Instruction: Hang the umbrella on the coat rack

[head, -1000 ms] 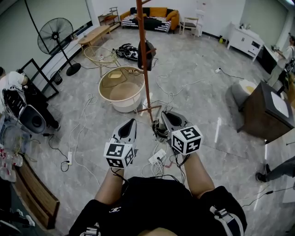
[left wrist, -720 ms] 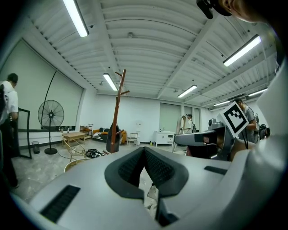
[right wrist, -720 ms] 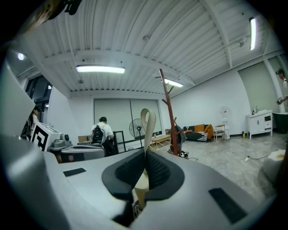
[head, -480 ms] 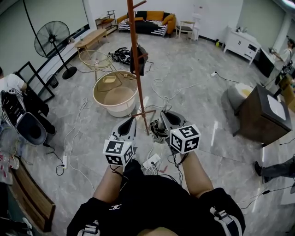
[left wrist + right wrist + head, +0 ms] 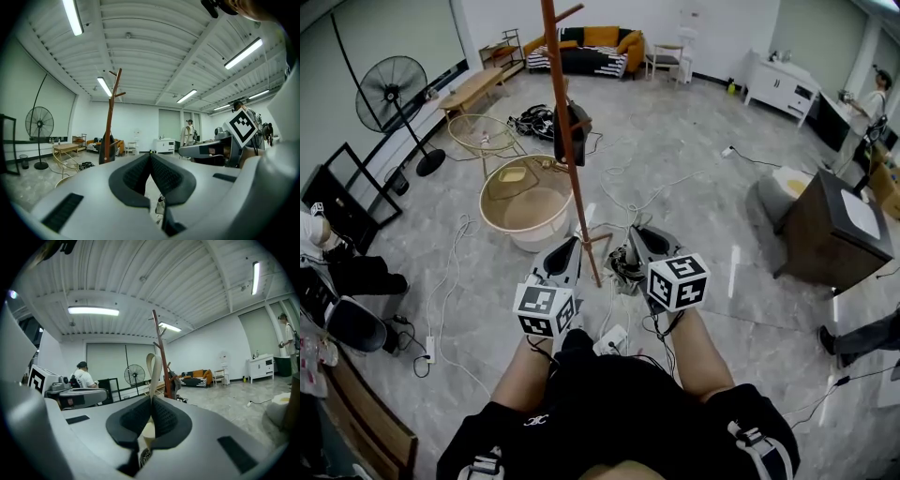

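Observation:
The coat rack [image 5: 565, 141] is a tall orange-brown pole with pegs; a dark bag [image 5: 577, 125] hangs on it. Its foot stands on the floor just beyond my grippers. My right gripper [image 5: 634, 232] is shut on a cream strap loop [image 5: 152, 367] that sticks up between its jaws. Under it hangs a dark bundle [image 5: 623, 265], apparently the folded umbrella, mostly hidden. My left gripper [image 5: 572, 245] is shut with nothing in it, just left of the rack's foot. The rack [image 5: 110, 126] shows ahead in the left gripper view, and the rack [image 5: 164, 359] rises close behind the strap in the right gripper view.
A beige tub [image 5: 528, 199] stands left of the rack, with a wire chair [image 5: 481, 133] and a fan [image 5: 390, 95] beyond. Cables and a power strip [image 5: 613, 339] lie on the floor near my feet. A dark cabinet [image 5: 836, 232] is at the right. A person [image 5: 342, 272] sits at the left.
The rack has shifted left and nearer in the head view as I came closer. Both grippers keep the same pose, the right still shut on the strap.

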### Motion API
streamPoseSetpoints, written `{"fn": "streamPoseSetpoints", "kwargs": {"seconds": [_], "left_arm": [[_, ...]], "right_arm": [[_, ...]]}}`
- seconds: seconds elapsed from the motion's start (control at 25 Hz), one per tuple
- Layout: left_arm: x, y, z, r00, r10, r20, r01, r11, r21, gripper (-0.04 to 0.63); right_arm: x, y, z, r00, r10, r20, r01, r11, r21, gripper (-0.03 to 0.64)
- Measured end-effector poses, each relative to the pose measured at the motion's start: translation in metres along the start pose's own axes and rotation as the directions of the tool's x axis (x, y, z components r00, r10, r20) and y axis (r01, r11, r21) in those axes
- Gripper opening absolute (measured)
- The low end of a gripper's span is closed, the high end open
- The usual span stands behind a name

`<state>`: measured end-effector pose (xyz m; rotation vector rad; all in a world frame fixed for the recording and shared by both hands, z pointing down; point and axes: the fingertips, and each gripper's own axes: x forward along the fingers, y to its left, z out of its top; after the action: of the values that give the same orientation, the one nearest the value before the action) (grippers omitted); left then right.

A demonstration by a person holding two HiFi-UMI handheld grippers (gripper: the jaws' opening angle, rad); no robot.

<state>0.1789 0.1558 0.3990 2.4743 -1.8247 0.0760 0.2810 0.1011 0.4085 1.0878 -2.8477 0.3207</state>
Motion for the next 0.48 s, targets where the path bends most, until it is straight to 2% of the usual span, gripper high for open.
{"fn": "streamPoseSetpoints", "kwargs": {"seconds": [0.24, 0.48], "left_arm": [[0.069, 0.076, -0.013, 1.000, -0.026, -0.005, 0.026, 0.999, -0.035, 0.017], [0.157, 0.202, 0.003, 0.998, -0.064, -0.015, 0.064, 0.997, -0.041, 0.017]], "right_arm": [[0.090, -0.029, 0.000, 1.000, -0.026, -0.006, 0.026, 0.999, -0.020, 0.018], [0.220, -0.061, 0.018, 0.995, -0.091, -0.032, 0.090, 0.996, -0.012, 0.018]]}}
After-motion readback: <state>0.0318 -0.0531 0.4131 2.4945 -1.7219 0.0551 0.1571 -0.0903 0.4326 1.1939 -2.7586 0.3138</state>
